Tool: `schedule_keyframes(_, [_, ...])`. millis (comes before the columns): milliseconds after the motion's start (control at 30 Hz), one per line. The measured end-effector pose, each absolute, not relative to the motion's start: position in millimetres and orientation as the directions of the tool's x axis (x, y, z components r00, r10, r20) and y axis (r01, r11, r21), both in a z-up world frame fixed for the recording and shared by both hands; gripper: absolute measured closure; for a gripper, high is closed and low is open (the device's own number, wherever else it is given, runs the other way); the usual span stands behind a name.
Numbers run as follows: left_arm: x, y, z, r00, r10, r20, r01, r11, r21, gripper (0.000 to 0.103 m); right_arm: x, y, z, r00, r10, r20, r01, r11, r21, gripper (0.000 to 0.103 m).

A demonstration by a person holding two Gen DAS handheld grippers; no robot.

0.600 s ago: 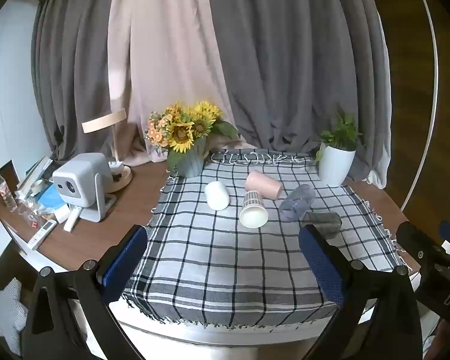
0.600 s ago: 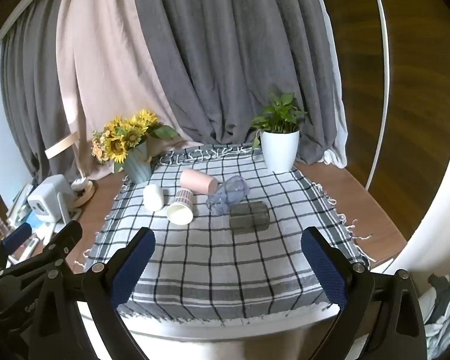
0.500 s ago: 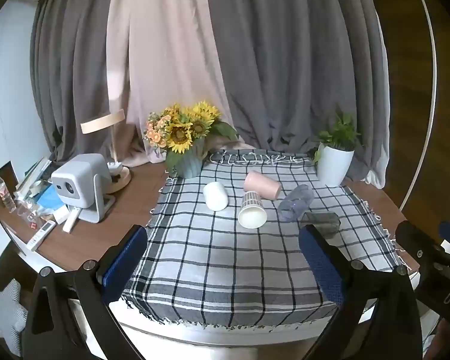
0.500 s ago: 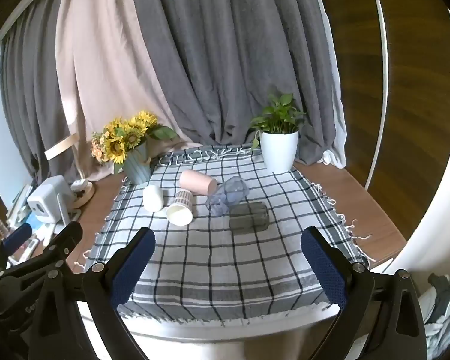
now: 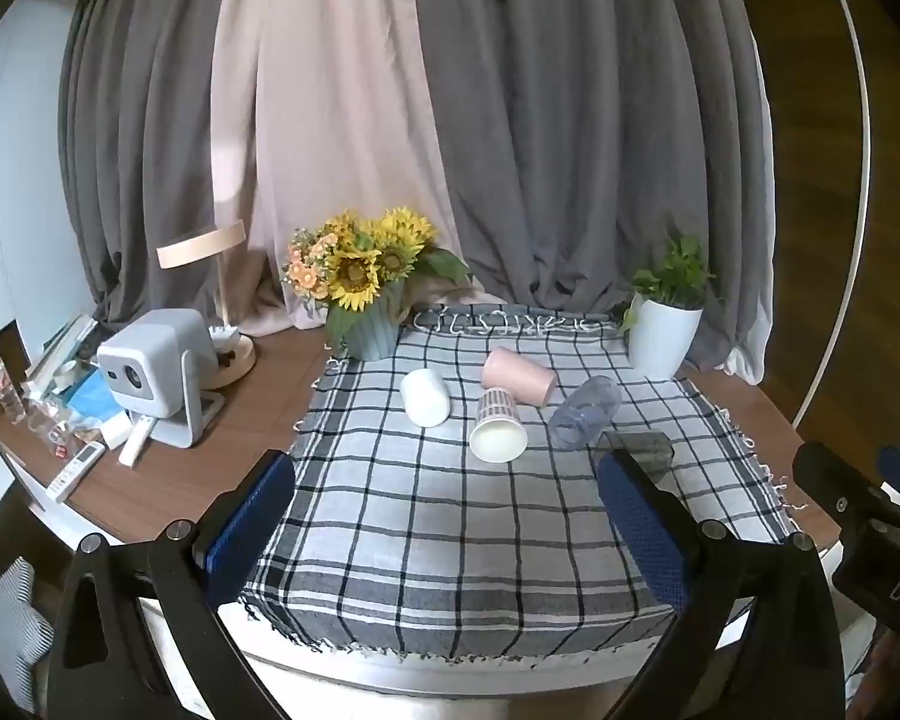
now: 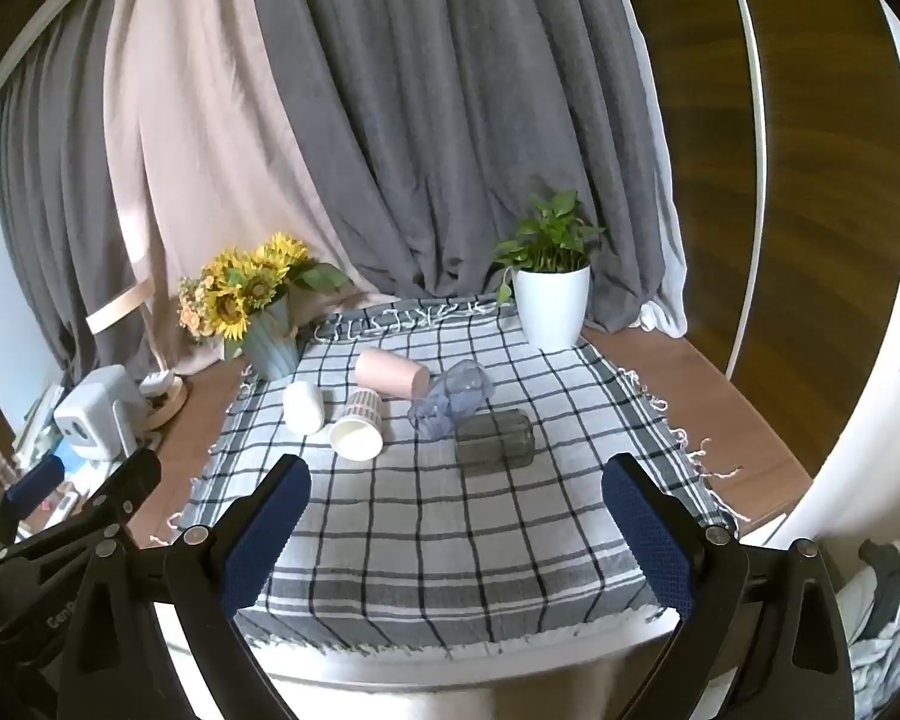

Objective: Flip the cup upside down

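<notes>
Several cups lie on their sides on a checked cloth (image 5: 426,516): a white cup (image 5: 425,397), a pink cup (image 5: 517,375), a patterned paper cup (image 5: 498,426) with its mouth toward me, a clear bluish cup (image 5: 585,403) and a dark grey glass (image 5: 636,447). They show in the right wrist view too: white cup (image 6: 303,407), pink cup (image 6: 391,373), paper cup (image 6: 359,425), bluish cup (image 6: 451,398), grey glass (image 6: 495,438). My left gripper (image 5: 447,528) and right gripper (image 6: 455,534) are open and empty, held back over the cloth's near edge.
A sunflower vase (image 5: 366,306) stands at the cloth's far left corner, a white potted plant (image 5: 666,324) at the far right. A projector (image 5: 150,372), a lamp (image 5: 210,300) and small clutter sit on the wooden table at left. Curtains hang behind.
Both views have shifted very slightly; the cups have not moved and both grippers stay open.
</notes>
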State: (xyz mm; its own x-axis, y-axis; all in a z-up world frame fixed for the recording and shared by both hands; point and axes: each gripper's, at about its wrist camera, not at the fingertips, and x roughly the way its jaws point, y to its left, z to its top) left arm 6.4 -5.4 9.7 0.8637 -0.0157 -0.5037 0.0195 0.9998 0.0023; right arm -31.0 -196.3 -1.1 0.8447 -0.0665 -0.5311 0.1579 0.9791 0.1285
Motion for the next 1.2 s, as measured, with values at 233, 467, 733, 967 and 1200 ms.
schedule_keyframes(233, [3.3,-6.1,6.9,0.865,-0.019,-0.502,0.022,1.000,0.000,0.000,-31.2,-195.0,-0.2,0.845,-0.065,-0.531,0.158,0.979,0.131,0.004])
schedule_keyframes(467, [2.1,-3.8,5.8,0.865,-0.028,-0.501,0.029,1.000,-0.005,0.000,-32.9,-193.6,1.0,0.846,-0.067,-0.529,0.160,0.978,0.132,0.004])
schedule_keyframes(733, [0.3,-4.0,6.1,0.866,-0.033,-0.500,0.033,0.999,-0.008,0.000,-34.7,-195.4,2.6,0.846,-0.065,-0.529,0.159,0.978,0.135,0.004])
schedule_keyframes(967, [-1.4,-5.3,8.0,0.868,-0.033,-0.496,0.034,0.999,-0.008,0.000,-36.0,-195.3,2.5,0.848,-0.066,-0.526,0.159,0.978,0.135,0.004])
schedule_keyframes(1200, [-4.3,-5.7,10.3,0.868,-0.034,-0.496,0.035,0.999,-0.008,0.000,-37.0,-196.1,3.7,0.848,-0.064,-0.526,0.158,0.978,0.136,0.004])
